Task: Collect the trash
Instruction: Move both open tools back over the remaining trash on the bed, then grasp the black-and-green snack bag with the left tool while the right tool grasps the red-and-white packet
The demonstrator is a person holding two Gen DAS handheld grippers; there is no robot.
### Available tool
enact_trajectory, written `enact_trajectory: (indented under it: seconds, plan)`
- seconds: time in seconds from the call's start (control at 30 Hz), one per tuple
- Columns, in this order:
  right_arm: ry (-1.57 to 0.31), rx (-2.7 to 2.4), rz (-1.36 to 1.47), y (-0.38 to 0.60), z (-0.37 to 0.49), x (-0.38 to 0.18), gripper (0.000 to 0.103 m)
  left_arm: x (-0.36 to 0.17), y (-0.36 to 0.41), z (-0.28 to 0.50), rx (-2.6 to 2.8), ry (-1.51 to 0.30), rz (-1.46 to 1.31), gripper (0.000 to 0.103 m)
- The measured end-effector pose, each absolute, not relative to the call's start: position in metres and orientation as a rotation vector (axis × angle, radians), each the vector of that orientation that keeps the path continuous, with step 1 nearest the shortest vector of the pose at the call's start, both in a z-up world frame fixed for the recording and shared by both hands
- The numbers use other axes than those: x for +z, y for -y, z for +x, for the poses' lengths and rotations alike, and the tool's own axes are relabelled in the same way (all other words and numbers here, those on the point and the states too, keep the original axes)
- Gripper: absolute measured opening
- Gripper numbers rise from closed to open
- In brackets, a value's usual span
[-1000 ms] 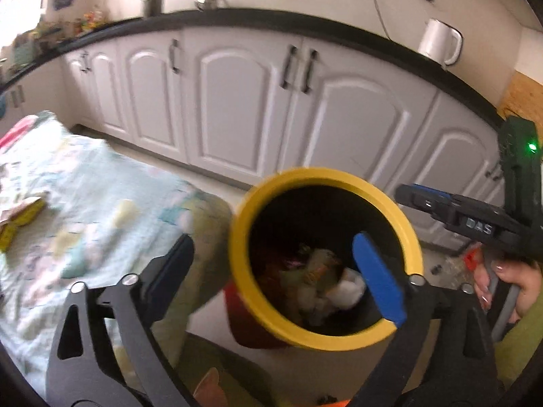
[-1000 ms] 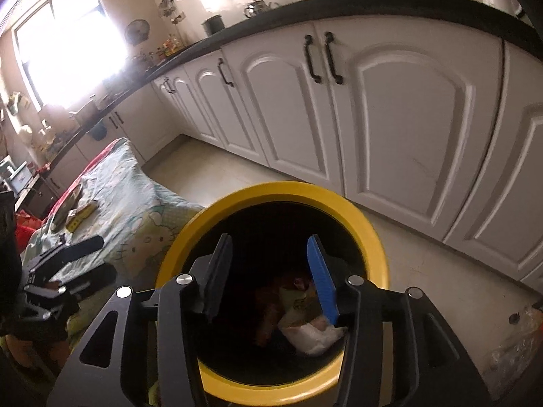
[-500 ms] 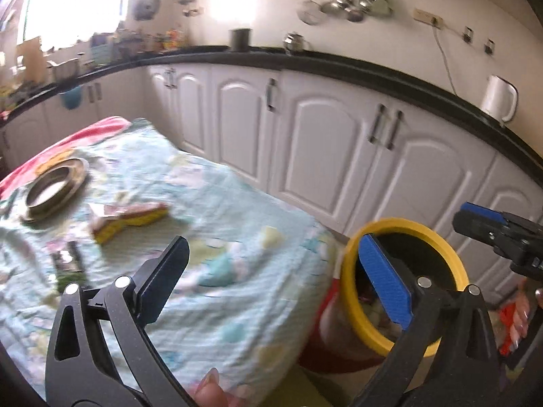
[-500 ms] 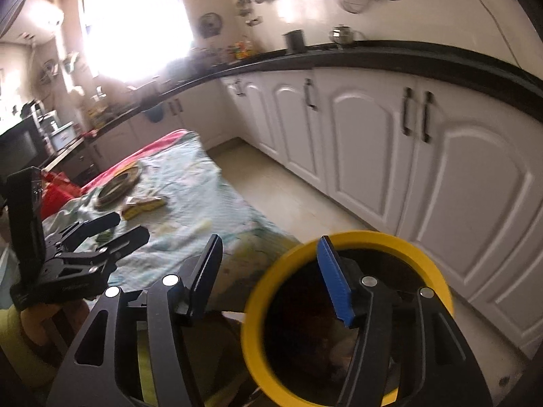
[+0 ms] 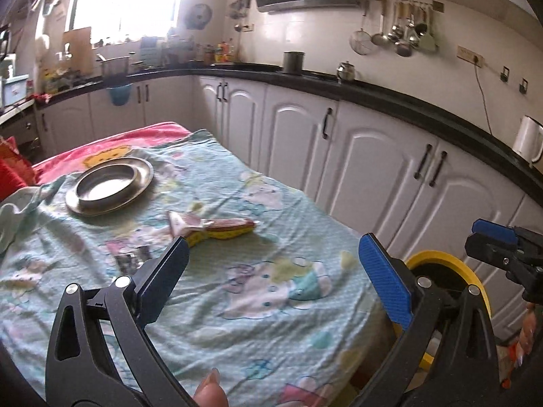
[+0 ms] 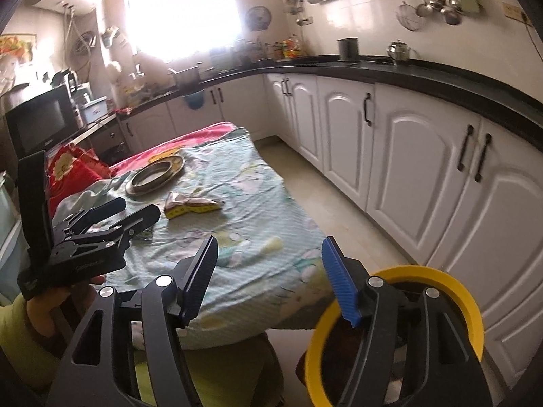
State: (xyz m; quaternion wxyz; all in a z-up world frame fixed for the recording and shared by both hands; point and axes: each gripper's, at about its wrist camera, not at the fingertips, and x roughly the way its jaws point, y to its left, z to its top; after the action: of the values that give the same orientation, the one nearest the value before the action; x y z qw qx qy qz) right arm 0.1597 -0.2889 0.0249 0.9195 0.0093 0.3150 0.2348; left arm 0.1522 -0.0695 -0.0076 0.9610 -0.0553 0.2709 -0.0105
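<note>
Both grippers swung away from the yellow-rimmed bin (image 6: 470, 308) toward the table (image 5: 271, 322). The bin slid to the lower right of each view. The right gripper (image 6: 268, 278) had just been opening, with nothing between its jaws. The metal plate (image 5: 109, 186) and yellow wrapper (image 5: 220, 232) on the table's far half came into sight.

Lying flat on the cloth near the table's middle: a crumpled yellow wrapper (image 5: 220, 231) with a red stripe and a torn silvery end, just beside the steel plate, apart from it. Sitting nearer the left edge: a smaller dark foil scrap (image 5: 130, 258), blurred. Standing upright on the floor by the table's corner: a yellow-rimmed bin (image 6: 451, 296), mouth open, dark inside, contents hard to make out.
</note>
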Motion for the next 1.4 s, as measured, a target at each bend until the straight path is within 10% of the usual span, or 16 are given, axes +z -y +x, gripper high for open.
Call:
enact_trajectory:
  seconds: [1.4]
  plan:
    - [-0.798,0.742,-0.396,0.099,0.293,-0.036,0.077,-0.094,-0.056,0.181,0.170,-0.797,-0.373,0.077]
